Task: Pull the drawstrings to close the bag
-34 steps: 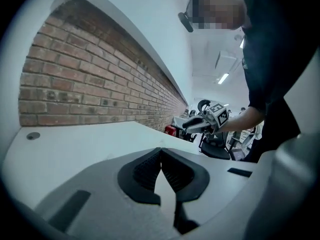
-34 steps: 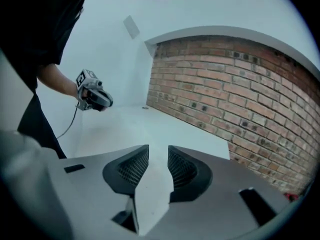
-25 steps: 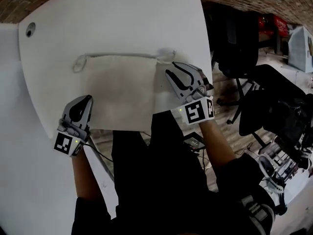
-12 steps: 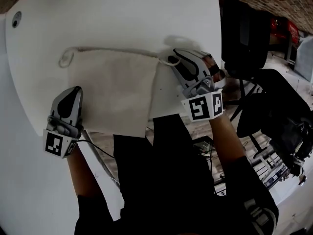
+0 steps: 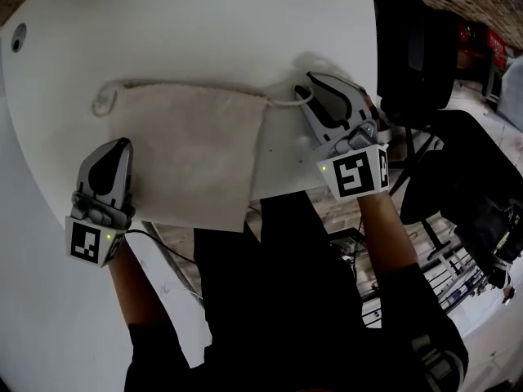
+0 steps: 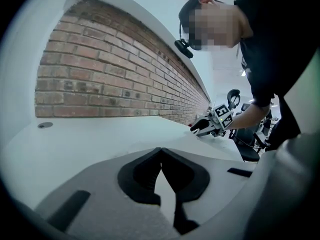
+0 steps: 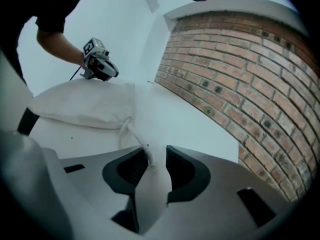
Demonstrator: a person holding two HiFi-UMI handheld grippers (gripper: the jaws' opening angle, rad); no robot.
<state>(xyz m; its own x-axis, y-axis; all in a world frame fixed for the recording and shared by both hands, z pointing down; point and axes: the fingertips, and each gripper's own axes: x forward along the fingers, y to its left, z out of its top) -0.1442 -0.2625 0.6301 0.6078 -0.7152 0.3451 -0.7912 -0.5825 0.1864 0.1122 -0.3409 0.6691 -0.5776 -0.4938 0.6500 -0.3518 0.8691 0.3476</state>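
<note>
The right gripper's [image 7: 157,159] fingers [image 7: 186,173] are standing apart, having just been closing in a little. A white drawstring [image 7: 131,131] is lying in the gap between them, its end resting along the left finger without being pinched. From there the cord is running back to the gathered corner of the cream cloth bag [image 5: 184,153]. The bag is lying flat on the white bench [image 5: 204,31], with its lower edge reaching the bench's near edge.

The left gripper's [image 6: 161,153] fingers [image 6: 142,176] are clenched together on nothing. They are pointing across the bench from just beside the bag's near left corner. At the bag's far left corner, a second drawstring loop [image 5: 102,100] is lying slack on the bench. A brick wall [image 6: 110,74] is running along behind the bench, and a black chair [image 5: 417,64] is standing off to the right.
</note>
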